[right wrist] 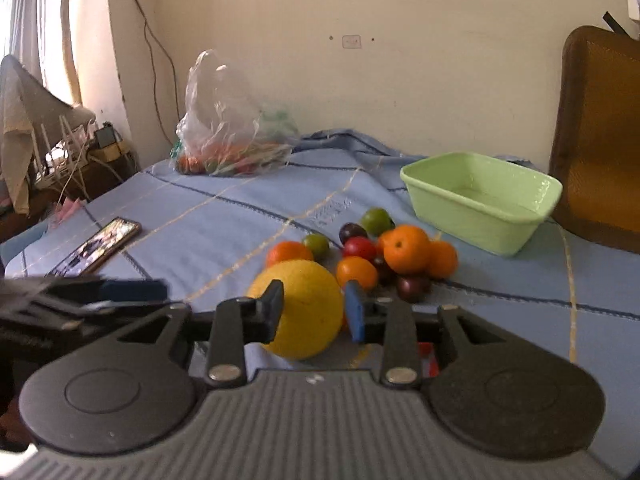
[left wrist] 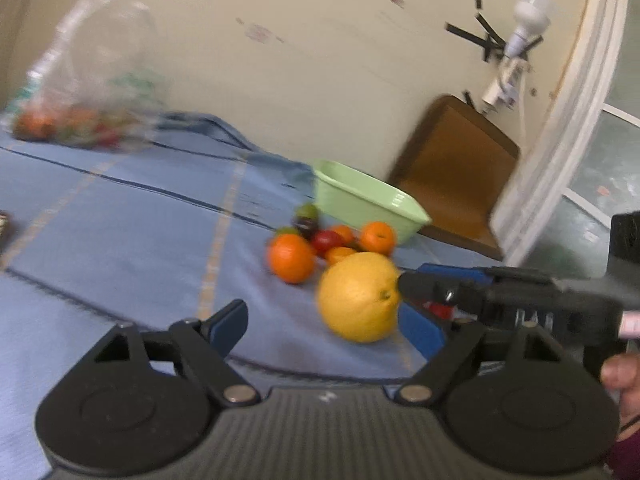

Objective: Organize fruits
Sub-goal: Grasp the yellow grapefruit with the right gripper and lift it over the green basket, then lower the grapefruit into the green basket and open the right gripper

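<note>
A large yellow citrus [right wrist: 304, 292] sits between the fingertips of my right gripper [right wrist: 314, 312], and both pads rest against its near sides. From the left wrist view this right gripper [left wrist: 404, 286] reaches in from the right and touches the citrus [left wrist: 358, 298]. My left gripper [left wrist: 320, 314] stands open, its left finger well clear of the fruit. Behind lies a cluster of oranges [right wrist: 404, 248], red, purple and green small fruits. A light green tub [right wrist: 472, 220] stands empty at the back right.
A blue cloth [right wrist: 224, 232] covers the table. A plastic bag of produce [right wrist: 224, 136] stands at the back left by the wall, a phone [right wrist: 96, 250] lies at the left, and a brown chair [right wrist: 600, 140] stands right of the tub. A hand [left wrist: 620, 372] shows at the right edge.
</note>
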